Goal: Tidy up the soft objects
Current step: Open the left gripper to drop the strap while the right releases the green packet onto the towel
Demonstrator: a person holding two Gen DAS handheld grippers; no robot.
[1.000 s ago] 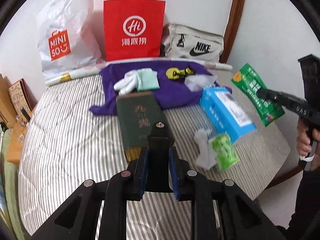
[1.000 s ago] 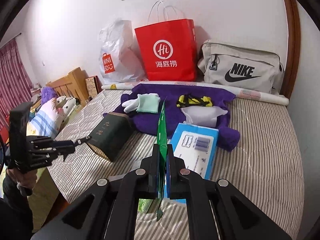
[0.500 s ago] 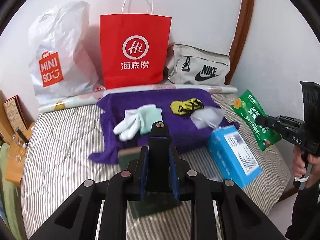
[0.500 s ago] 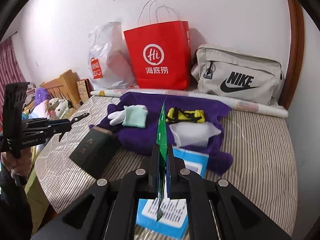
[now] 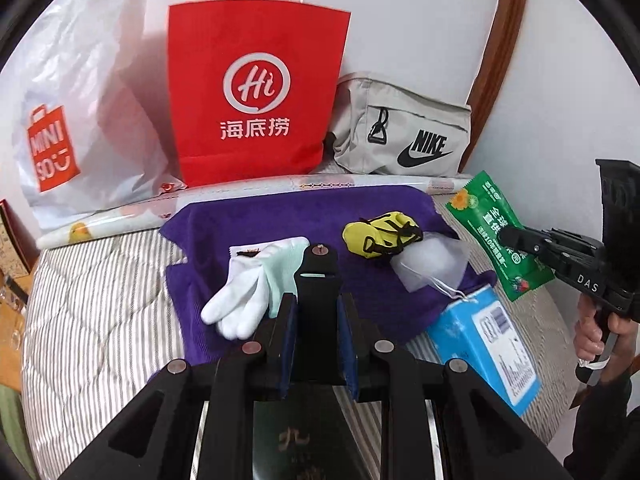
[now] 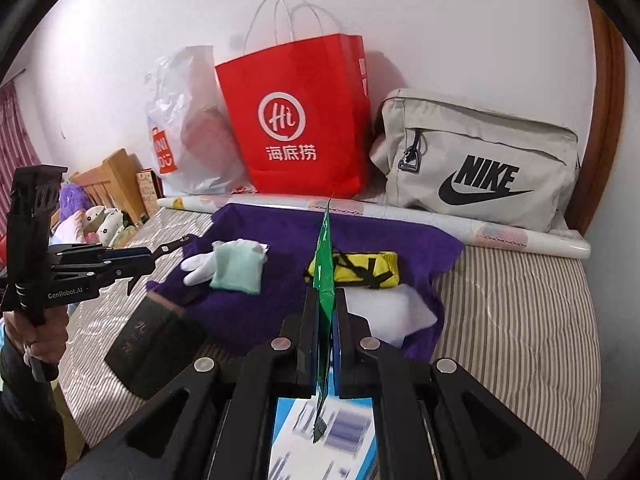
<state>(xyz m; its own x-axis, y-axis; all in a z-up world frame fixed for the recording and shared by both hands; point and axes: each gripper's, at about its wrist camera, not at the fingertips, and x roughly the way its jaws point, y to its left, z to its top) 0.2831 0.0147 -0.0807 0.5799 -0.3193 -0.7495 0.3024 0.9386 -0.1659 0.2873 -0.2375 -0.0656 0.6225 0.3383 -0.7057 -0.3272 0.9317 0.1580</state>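
A: Where are we with the tidying?

B: Early, we judge. Our right tool (image 6: 326, 316) is pinching the green packet (image 6: 325, 280) edge-on, in the air above the near edge of the purple towel (image 6: 280, 232). From the left camera the packet (image 5: 494, 236) hangs off the towel's right corner, clear of the bed (image 5: 100, 300).

A: And the left tool?

B: Our left tool (image 5: 318, 320) has its fingers pressed onto a black block with a screw on top. We cannot tell what that block is, and no soft thing sits in it. It hovers over the towel's near edge, just beside the gloves (image 5: 256, 284).

A: What lies on the towel?

B: The gloves on its left half, the yellow pouch (image 5: 380, 234) on its right half, a clear plastic bag (image 5: 434, 262) just nearer than the pouch. The blue box (image 5: 484, 340) lies off the towel's near right corner, the dark box (image 6: 154, 336) off its near left corner.

A: So what is left?

B: Almost all of it, as far as we see. The red bag (image 5: 256, 92), the white bag (image 5: 80, 112) and the Nike bag (image 5: 400, 136) stand behind the towel; we cannot see inside them. The packet is not yet put anywhere, and everything on the towel waits.
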